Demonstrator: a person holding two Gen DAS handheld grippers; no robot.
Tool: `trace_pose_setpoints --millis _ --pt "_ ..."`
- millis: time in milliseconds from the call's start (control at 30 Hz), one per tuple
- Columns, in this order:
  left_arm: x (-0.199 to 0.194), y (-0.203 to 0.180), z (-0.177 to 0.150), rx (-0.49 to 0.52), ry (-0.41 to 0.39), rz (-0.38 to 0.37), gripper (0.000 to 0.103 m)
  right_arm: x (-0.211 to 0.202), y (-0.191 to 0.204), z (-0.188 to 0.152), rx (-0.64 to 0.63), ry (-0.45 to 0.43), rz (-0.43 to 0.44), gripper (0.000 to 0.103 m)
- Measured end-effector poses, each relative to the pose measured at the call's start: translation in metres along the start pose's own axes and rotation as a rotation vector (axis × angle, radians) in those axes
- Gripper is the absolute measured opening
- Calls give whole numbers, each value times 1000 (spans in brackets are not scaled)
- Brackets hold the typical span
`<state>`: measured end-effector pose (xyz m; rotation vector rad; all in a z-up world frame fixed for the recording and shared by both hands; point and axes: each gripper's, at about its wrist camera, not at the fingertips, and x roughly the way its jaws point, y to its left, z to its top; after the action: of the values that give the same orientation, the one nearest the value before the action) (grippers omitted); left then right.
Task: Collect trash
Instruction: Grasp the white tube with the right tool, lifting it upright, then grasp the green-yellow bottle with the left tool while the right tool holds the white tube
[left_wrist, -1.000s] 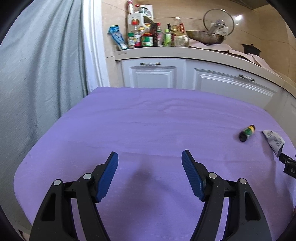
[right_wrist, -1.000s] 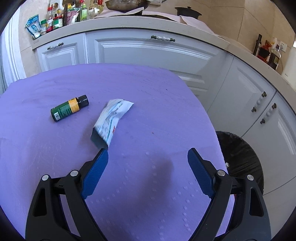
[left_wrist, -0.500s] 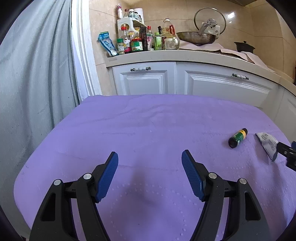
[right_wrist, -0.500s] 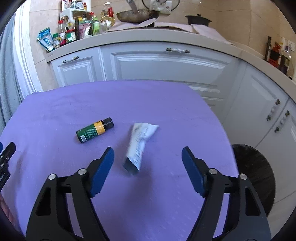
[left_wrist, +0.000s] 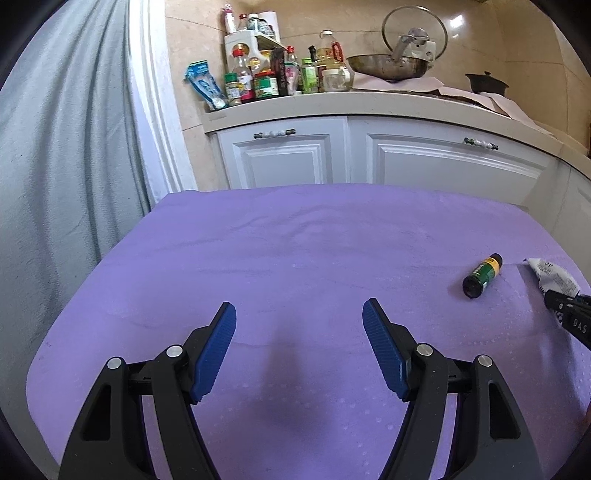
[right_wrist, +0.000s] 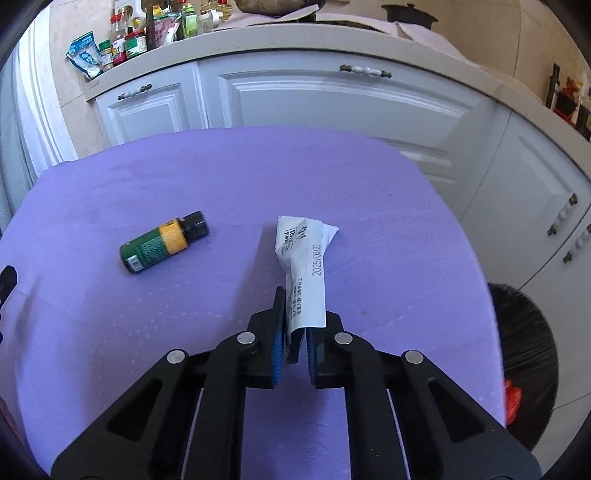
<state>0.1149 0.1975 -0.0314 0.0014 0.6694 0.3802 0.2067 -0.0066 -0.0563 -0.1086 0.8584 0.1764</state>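
I am pinching the near end of the white wrapper (right_wrist: 304, 273) in my right tongs (right_wrist: 293, 341), just closed on it, for the bin (right_wrist: 524, 354) at their right. The green bottle (right_wrist: 162, 242) is lying left of them on the desk (right_wrist: 221, 177). My left tongs (left_wrist: 299, 350) are hanging wide, empty.

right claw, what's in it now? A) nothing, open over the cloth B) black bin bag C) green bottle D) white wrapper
D: the right claw is shut on the near end of the white wrapper, having just closed on it; the green bottle lies untouched on the purple cloth.
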Motion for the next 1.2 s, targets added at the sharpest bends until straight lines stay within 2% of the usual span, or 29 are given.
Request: trace_pose_setpoints --millis 167,533,767,933,1200 --pt "3 -19 5 22 -1 -33 69 -4 -16 0 -23 -32 -59 8" --pt "21 -87 24 142 8 -198 71 -9 -52 -3 37 -45 -41 8" --pt "50 -128 31 270 84 -285 71 -10 -62 -1 64 -47 2 8" --pt "65 -139 32 301 141 -320 70 -6 -67 -2 75 -39 20 8" --pt "71 -144 30 325 180 -341 50 0 -69 -3 70 -23 33 8"
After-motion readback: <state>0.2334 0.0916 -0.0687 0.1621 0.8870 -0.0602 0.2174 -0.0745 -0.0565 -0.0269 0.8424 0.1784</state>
